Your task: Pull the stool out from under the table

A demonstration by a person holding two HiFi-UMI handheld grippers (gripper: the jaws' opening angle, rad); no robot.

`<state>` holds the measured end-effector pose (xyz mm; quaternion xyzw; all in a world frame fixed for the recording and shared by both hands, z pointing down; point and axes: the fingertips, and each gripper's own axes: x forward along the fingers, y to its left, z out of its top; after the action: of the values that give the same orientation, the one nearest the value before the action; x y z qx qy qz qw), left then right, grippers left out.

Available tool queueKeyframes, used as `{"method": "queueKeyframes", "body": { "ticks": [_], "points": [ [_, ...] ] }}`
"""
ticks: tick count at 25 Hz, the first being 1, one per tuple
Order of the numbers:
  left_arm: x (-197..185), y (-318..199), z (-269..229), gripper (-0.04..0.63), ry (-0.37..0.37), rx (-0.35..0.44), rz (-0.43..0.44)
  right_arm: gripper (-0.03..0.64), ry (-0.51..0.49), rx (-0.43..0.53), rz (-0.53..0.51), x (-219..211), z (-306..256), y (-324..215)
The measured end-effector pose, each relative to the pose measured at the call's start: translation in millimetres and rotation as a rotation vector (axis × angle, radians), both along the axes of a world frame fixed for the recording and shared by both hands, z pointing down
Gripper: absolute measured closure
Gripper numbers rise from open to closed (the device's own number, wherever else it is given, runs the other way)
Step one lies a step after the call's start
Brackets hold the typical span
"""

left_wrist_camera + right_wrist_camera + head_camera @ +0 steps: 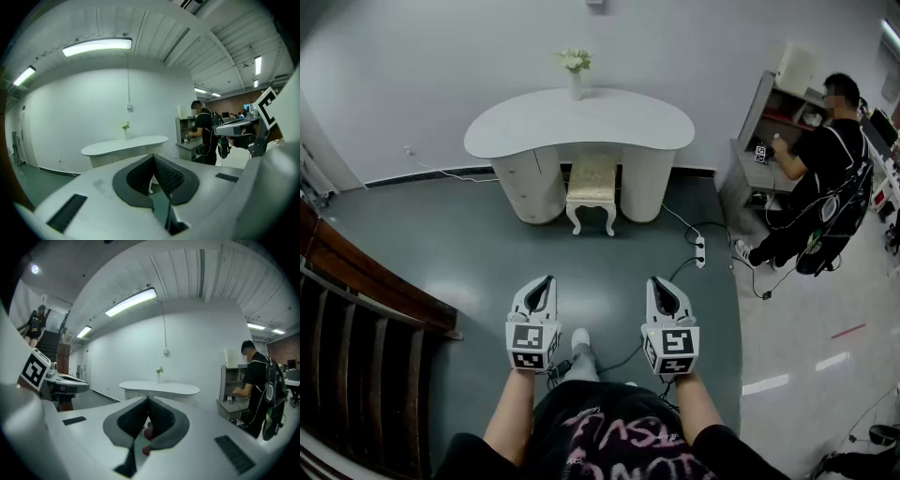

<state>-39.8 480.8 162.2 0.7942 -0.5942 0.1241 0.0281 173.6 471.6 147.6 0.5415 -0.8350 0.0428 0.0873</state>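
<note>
The cream cushioned stool with white legs (pixel 592 187) sits tucked under the white kidney-shaped table (pixel 581 117) at its middle, straight ahead of and well apart from the left gripper (pixel 546 281) and right gripper (pixel 657 281); both have jaws closed on nothing, neither clearly nearer.

light: long ceiling lamps (pixel 97 46) are shining bright and even | shadows: the stool (pixel 592 180) is sitting in soft shade under the table (pixel 516 127) | glare: the floor (pixel 459 292) is shining a little | edges: pictures are bending and going dark at the corners
</note>
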Motion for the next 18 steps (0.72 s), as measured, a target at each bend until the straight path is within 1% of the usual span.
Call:
{"method": "queueKeyframes", "body": {
  "ticks": [5,13,18],
  "points": [
    [0.4,-1.5,0.5,0.583,-0.014,-0.001,0.007,0.555,-0.004,-0.002,-0.001,-3.0,1.2,-2.4],
    [-8.8,-7.0,0.4,0.583,-0.013,-0.007,0.002,0.555,-0.009,-0.006,-0.004,-12.2,2.3,-9.6],
    [-13.3,-12.8,8.0,0.583,-0.007,-0.035,0.009,0.555,-0.022,-0.012,-0.008,-18.3,5.0,-15.4]
  ]
}}
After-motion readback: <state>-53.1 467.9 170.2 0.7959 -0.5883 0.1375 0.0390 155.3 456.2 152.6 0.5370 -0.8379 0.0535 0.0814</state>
